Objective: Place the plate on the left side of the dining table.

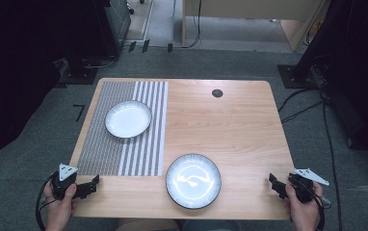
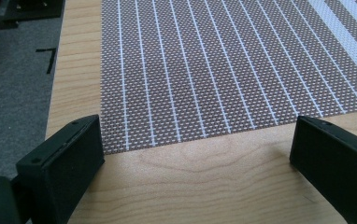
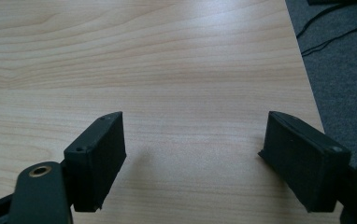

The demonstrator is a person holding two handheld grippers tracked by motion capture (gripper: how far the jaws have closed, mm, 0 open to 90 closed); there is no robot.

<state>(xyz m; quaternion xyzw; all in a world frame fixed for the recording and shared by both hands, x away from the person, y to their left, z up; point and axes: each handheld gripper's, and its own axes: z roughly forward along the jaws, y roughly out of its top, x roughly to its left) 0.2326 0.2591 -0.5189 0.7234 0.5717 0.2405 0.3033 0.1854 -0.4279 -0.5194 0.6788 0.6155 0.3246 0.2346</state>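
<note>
Both grippers sit at the near corners of the wooden table (image 1: 230, 125), and nothing is in hand. The left gripper (image 1: 94, 183) hovers at the near left edge, jaws spread wide, empty. The right gripper (image 1: 272, 182) mirrors it at the near right edge, jaws just as wide, also empty. My read: this is the very start, no plate touched, everything left to do.

And the plates? The dark-rimmed plate (image 1: 193, 180) lies on bare wood near the front edge, between the two grippers and well apart from each. The white plate (image 1: 128, 119) sits farther back on the striped placemat (image 1: 124, 154), toward its far end. The near one looks the likelier to be picked up, perhaps bound for the mat, but that's a guess from the layout.

Now the close-ups. The left gripper view looks between its jaws at the woven placemat (image 2: 204, 70), its near edge lying just ahead of the jaws, thin white lines over a brown weave, broader white bands at the upper right. You'd never catch that weave from above. The right gripper view has plain wood grain (image 3: 167, 70) between the jaws, with grey carpet (image 3: 345, 70) and cables off the table's edge. The high view alone gives both plates and the small dark grommet (image 1: 217, 93) at the far side.
</note>
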